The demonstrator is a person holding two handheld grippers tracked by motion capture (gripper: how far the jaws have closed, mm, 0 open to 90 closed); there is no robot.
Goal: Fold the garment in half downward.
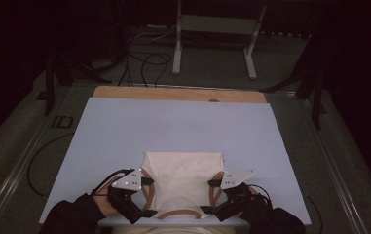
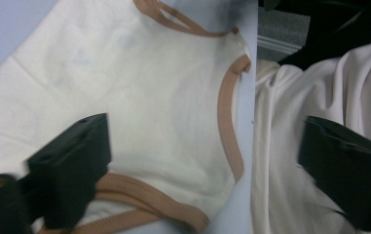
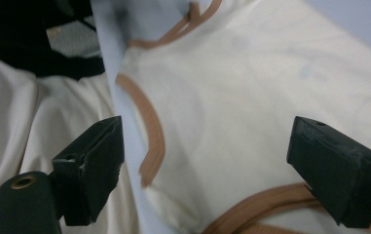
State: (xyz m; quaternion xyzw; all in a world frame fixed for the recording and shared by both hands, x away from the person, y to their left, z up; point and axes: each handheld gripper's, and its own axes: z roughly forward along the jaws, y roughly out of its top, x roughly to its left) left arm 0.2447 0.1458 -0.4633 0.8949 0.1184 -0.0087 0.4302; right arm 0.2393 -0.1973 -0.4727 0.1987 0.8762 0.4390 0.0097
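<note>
cream top flat on the desk, both tools open

cream fabric with tan-brown trim: a sleeveless top (image 1: 182, 181) spread flat at the near edge of the pale blue desk (image 1: 124, 126), neckline toward the person, hem toward the middle of the desk. curved tan neck binding (image 1: 178, 213) right at the desk's near edge.

left tool (image 1: 146, 197) at the top's left armhole, held from below by a hand in a dark sleeve (image 1: 71, 217). jaws wide apart, nothing pinched between them; seen along the left tool's own view, one jaw over the brown strap (image 2: 139, 200), the other out past the desk edge, above pale cloth (image 2: 290, 146) hanging below.

right tool (image 1: 211, 196) mirrored at the right armhole, jaws likewise spread and gripping nothing. in the right gripper view, one jaw above the strap trim (image 3: 266, 200), the other beyond the desk edge, cream body of the top between them but untouched by the pads.

farther off: strip of bare wood (image 1: 178, 93) along the desk's far edge, grey floor with black cables (image 1: 144, 63), legs of a white stand (image 1: 214, 29).
</note>
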